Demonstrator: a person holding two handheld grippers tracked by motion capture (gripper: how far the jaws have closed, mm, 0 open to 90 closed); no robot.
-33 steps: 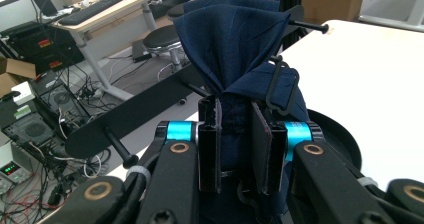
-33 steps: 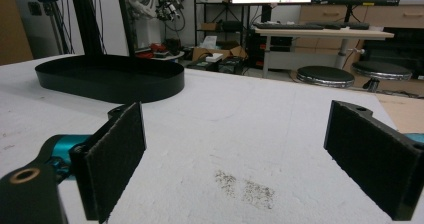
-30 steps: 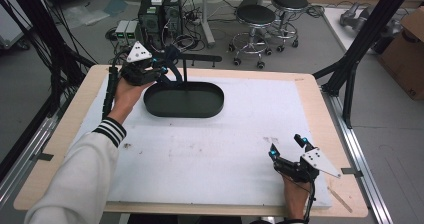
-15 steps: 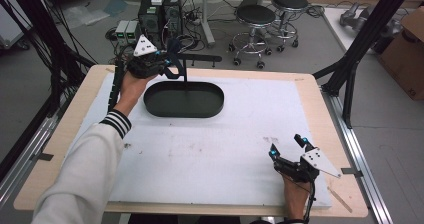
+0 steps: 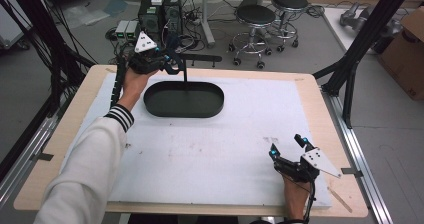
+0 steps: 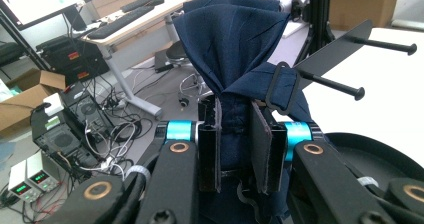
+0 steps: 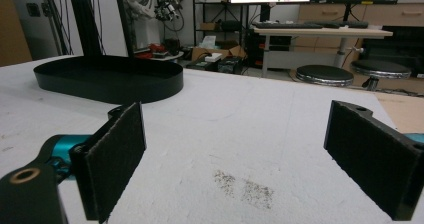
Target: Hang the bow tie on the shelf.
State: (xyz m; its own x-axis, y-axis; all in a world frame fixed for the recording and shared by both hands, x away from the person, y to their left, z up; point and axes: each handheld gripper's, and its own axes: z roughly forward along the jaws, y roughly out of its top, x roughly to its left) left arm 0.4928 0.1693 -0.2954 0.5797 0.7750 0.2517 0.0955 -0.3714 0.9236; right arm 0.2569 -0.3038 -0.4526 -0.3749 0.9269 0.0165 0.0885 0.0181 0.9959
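Left claw (image 5: 167,61), clamped on the navy cloth (image 6: 235,44), has slid along the desk's (image 5: 300,91) far edge toward the rack's pegs (image 6: 350,66) for hanging, while right claw (image 5: 289,153) rests, jaws apart.

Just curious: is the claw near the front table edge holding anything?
No: the right claw stands wide open, with bare white table between its pads.

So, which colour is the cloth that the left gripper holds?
Dark navy blue, plain with no pattern. The cloth shows best in the left gripper view.
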